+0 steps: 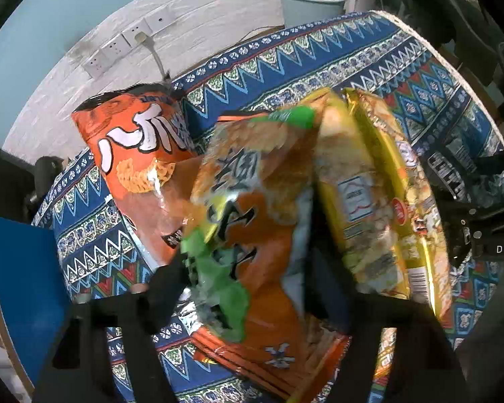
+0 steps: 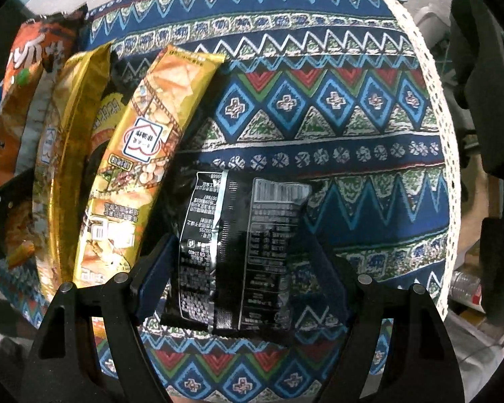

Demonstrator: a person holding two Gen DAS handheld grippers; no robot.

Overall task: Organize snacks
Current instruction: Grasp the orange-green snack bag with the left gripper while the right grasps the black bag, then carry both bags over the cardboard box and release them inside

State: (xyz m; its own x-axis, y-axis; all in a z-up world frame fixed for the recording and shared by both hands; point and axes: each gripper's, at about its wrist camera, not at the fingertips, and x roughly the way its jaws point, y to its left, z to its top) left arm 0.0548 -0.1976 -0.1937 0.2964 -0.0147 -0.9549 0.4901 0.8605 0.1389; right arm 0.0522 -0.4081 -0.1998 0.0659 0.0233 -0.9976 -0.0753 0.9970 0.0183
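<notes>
In the left wrist view my left gripper is shut on an orange and green snack bag, held just above the patterned tablecloth. An orange-red snack bag lies to its left and a gold snack pack to its right. In the right wrist view my right gripper has its jaws around a black snack bag that lies on the cloth. Gold packs and the orange bags lie in a row to the left.
A grey waste bin stands beyond the table's far edge. A white brick wall with sockets is behind. A blue box sits at the left. The table's lace-trimmed right edge drops to a cluttered floor.
</notes>
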